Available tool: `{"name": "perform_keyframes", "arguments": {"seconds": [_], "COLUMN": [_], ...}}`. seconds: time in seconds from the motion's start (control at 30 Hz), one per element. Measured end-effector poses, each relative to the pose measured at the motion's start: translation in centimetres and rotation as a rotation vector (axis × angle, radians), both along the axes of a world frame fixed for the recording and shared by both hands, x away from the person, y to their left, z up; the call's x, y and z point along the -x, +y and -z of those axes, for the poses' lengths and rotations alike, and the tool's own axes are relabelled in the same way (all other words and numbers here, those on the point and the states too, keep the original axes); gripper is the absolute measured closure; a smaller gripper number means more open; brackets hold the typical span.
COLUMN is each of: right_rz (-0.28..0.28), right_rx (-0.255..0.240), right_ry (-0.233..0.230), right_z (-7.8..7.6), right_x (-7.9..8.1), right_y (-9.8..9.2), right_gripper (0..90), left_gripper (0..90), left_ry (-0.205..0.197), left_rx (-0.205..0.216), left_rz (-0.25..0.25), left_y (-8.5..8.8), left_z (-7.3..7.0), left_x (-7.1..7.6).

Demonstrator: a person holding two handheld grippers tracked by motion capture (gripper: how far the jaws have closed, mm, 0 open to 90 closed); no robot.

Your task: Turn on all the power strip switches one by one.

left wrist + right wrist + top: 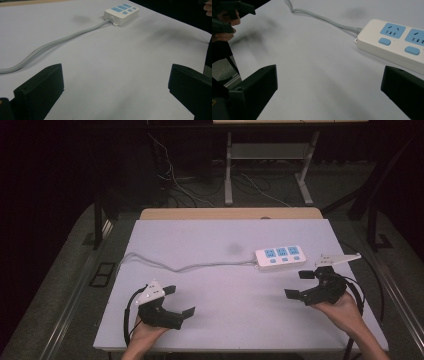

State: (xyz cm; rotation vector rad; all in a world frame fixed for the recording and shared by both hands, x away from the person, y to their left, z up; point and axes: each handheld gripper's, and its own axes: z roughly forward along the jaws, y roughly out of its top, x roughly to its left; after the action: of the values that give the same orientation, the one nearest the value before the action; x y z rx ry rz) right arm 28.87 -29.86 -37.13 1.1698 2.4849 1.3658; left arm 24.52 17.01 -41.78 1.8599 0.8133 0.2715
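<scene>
Hovering near power strip (280, 256), right gripper (301, 284) jaws spread wide, empty; left gripper (181, 301) likewise spread, well apart. Strip lies flat right-rear on table (225, 320). Risk: jaw nudge slides strip, cable (185, 266) drags.

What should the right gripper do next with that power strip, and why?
Probably ease the right gripper forward toward the power strip. Both grippers are open and hold nothing, and the strip lies flat just beyond the right one, with its cable trailing left. The left gripper sits farther off, so the right has the shorter reach.
</scene>
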Motion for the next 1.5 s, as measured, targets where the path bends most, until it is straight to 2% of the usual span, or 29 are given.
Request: {"name": "perform_keyframes", "arguments": {"seconds": [0.4, 0.77, 1.03, 1.5], "right_rz": [-0.024, -0.033, -0.016, -0.003], "right_rx": [0.024, 0.040, 0.056, 0.076], "right_ry": [0.002, 0.022, 0.041, 0.036], "right_z": [-1.7, -2.0, -2.0, -2.9], "right_x": [-2.2, -4.0, -5.7, -8.7], "right_y": [0.4, 0.7, 0.5, 0.6], "right_gripper": [0.5, 0.5, 0.5, 0.6], "left_gripper": [0.0, 0.0, 0.0, 0.0], "left_ry": [0.001, 0.005, 0.000, 0.007], "left_rx": [0.001, 0.008, 0.016, 0.013], "left_rz": [0.001, 0.005, 0.007, 0.009], "left_y": [0.1, -0.1, -0.1, -0.2], "left_z": [0.0, 0.1, 0.1, 0.2], "left_x": [-0.1, -0.2, -0.3, -0.4]}}
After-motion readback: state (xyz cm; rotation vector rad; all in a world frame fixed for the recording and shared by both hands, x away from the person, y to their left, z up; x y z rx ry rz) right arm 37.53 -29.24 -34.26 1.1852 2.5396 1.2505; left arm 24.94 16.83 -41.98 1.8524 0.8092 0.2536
